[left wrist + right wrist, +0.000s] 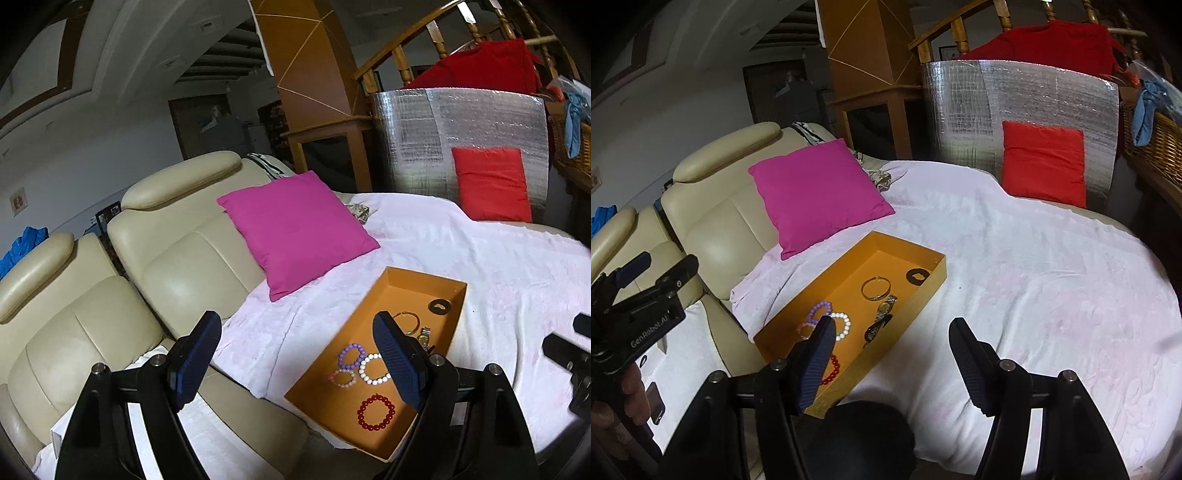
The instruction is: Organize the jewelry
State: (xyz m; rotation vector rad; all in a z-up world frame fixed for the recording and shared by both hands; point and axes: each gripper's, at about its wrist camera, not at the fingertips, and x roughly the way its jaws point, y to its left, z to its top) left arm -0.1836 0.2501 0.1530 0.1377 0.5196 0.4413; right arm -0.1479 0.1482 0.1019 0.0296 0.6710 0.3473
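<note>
An open orange box [399,291] [912,254] lies on a white blanket. It holds a purple [349,356], a pink [342,378], a white [373,368] [843,325] and a red bead bracelet [376,411], a gold bangle [875,288], a watch [885,307] and a black disc [439,306] [918,276]. My left gripper [299,362] is open and empty, held above the box's left side. My right gripper [892,354] is open and empty, above the box's near right edge. Its left finger hides part of the red bracelet.
A magenta pillow [295,229] [816,188] leans on the cream sofa [173,266] behind the box. A red pillow [491,184] [1043,162] stands against a silver foil panel [443,129]. A wicker basket [1152,144] is at the far right. The white blanket [1052,277] spreads right of the box.
</note>
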